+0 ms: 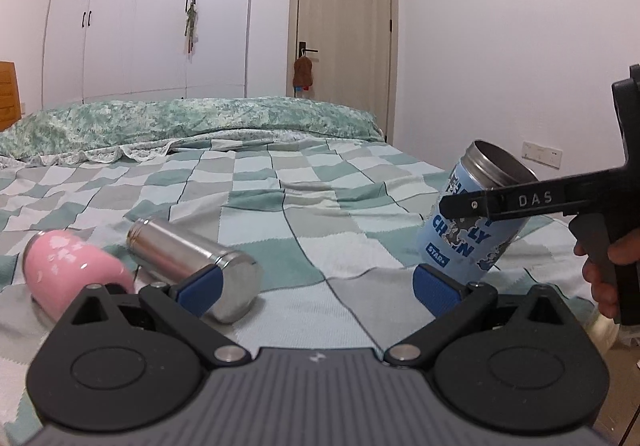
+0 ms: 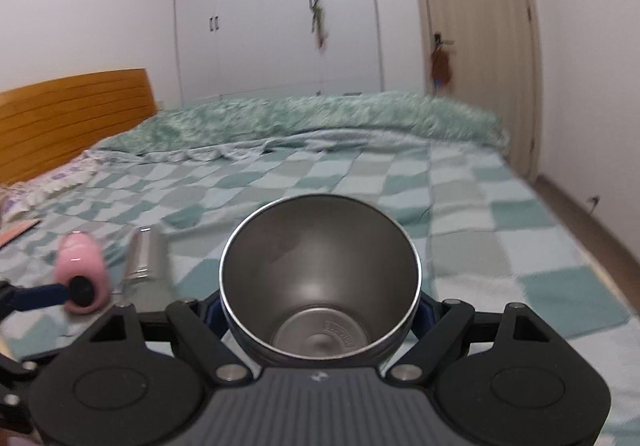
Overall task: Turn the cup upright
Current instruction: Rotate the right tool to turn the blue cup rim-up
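Observation:
A blue printed cup (image 1: 476,217) with a steel inside is tilted, mouth up and to the right, above the checked bedspread (image 1: 280,185). My right gripper (image 1: 452,205) is shut on it around its upper body. In the right wrist view the cup's open mouth (image 2: 320,286) fills the space between the fingers, and its steel bottom shows. My left gripper (image 1: 316,288) is open and empty, low over the bed. A steel cup (image 1: 192,262) and a pink cup (image 1: 76,270) lie on their sides at the left; the steel one lies just beyond my left finger pad (image 1: 200,292).
The pink cup (image 2: 82,274) and steel cup (image 2: 146,258) also show at left in the right wrist view. A folded green quilt (image 1: 192,121) lies along the far side. A wooden headboard (image 2: 76,113) is at the left, a wardrobe (image 1: 152,13) and door (image 1: 344,25) behind.

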The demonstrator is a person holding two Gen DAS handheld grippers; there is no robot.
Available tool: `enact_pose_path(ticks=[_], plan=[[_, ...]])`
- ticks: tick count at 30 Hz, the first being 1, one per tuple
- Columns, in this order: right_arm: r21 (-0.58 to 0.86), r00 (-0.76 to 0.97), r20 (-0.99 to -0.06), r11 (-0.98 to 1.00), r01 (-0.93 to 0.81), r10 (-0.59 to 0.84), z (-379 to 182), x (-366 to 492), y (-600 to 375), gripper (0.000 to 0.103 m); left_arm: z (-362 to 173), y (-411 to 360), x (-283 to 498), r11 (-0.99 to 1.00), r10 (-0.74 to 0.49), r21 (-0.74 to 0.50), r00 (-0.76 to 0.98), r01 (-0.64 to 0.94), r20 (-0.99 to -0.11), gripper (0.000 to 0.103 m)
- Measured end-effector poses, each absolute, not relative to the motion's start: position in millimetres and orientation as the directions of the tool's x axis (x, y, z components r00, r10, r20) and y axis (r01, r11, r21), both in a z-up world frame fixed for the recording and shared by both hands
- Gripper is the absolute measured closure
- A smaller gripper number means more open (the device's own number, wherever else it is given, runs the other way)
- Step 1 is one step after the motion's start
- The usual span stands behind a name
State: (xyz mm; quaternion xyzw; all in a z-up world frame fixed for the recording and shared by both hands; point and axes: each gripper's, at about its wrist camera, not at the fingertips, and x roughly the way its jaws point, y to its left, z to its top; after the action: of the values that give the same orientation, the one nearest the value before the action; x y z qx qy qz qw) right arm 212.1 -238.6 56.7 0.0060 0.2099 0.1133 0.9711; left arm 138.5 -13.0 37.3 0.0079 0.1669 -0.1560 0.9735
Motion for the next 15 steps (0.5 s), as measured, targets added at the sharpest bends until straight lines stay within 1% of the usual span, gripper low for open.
enact_pose_path(ticks=[7,11,15], plan=[[0.006,0.841,-0.509,0.977,-0.212,0.186,36.9,249.4,-240.4,0.020,32.0,-33.1,164.3,0.961,-0.271,-0.032,0.905,0.276,-0.327,0.000],[-0.021,0.850,-0.498,0.977,-0.212,0.173,29.8,255.7,-232.6,0.020,26.9,-37.6,170.7,0.966,-0.251,-0.018,0.914,0.259,-0.318,0.000],[-0.001,0.860,-0.481,0.981,-0.196,0.172,27.8,248.9,-234.8,0.020,26.1,-37.2,170.7,0.969,-0.237,-0.011,0.919,0.246,-0.315,0.000]])
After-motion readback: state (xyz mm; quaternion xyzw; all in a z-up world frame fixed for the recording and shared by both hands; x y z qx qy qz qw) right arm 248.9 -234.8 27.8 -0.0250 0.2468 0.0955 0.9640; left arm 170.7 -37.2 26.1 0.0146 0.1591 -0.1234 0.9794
